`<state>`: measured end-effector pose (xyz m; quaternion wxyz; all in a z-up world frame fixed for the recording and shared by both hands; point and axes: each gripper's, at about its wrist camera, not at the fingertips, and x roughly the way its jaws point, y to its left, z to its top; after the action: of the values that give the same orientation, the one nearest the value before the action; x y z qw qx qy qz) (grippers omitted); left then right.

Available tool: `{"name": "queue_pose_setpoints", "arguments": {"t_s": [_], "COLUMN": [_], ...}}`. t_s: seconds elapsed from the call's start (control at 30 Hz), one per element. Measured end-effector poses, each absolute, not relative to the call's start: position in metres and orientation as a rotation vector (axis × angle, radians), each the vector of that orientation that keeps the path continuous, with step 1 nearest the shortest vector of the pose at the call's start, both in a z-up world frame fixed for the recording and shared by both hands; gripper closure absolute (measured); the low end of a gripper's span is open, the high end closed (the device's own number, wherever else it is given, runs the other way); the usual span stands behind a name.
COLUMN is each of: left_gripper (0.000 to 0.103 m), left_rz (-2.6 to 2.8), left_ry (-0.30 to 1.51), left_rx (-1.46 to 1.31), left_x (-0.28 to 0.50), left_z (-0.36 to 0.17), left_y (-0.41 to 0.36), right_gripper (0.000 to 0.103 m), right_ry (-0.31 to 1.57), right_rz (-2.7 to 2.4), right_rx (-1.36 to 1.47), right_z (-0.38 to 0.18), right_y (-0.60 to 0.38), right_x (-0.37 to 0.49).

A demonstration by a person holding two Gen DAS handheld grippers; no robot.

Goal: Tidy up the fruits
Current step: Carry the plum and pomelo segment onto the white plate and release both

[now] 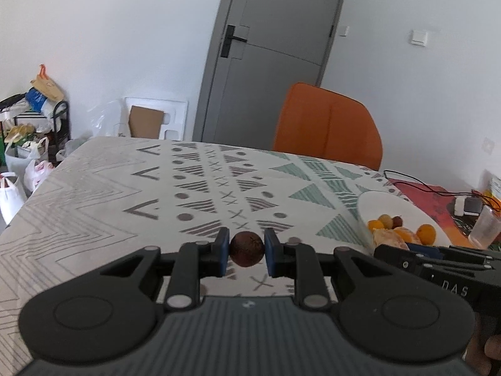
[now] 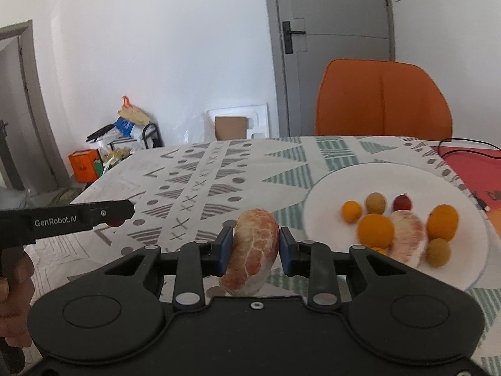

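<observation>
My left gripper (image 1: 245, 252) is shut on a small dark brown round fruit (image 1: 246, 248) and holds it above the patterned tablecloth. My right gripper (image 2: 255, 246) is shut on a peeled pink grapefruit piece (image 2: 255, 247), just left of a white plate (image 2: 332, 185). The plate holds several small orange and yellow fruits, one red fruit (image 2: 402, 202) and another peeled grapefruit piece (image 2: 408, 235). The plate also shows in the left wrist view (image 1: 391, 203) at the right, with the right gripper's body (image 1: 438, 266) in front of it. The left gripper's side shows in the right wrist view (image 2: 94, 214) at the left.
An orange chair (image 2: 383, 100) stands behind the table's far edge. A black cable (image 1: 419, 185), a small device and a clear plastic cup (image 1: 483, 227) lie at the table's right end. Bags and a rack (image 1: 31, 131) stand on the floor at the left.
</observation>
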<state>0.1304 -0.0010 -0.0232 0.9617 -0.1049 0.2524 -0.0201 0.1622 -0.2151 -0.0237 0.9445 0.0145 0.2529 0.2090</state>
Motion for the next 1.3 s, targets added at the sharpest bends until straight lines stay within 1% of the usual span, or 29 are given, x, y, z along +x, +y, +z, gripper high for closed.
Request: {"name": "queue_pose_setpoints", "arguments": {"t_s": [0.63, 1.3], "left_gripper": [0.081, 0.081], "left_rz": [-0.129, -0.212], "left_ry": [0.491, 0.491], "left_rx": [-0.162, -0.116], "left_x": [0.142, 0.169], "left_z": [-0.011, -0.011], "left_y": [-0.052, -0.106], "right_gripper": [0.074, 0.074], "right_ry": [0.465, 0.462], "right_rz": [0.334, 0.241], "right_rx": [0.100, 0.175], "right_z": [-0.016, -0.029], "right_y": [-0.274, -0.334], "right_x": [0.159, 0.167]}}
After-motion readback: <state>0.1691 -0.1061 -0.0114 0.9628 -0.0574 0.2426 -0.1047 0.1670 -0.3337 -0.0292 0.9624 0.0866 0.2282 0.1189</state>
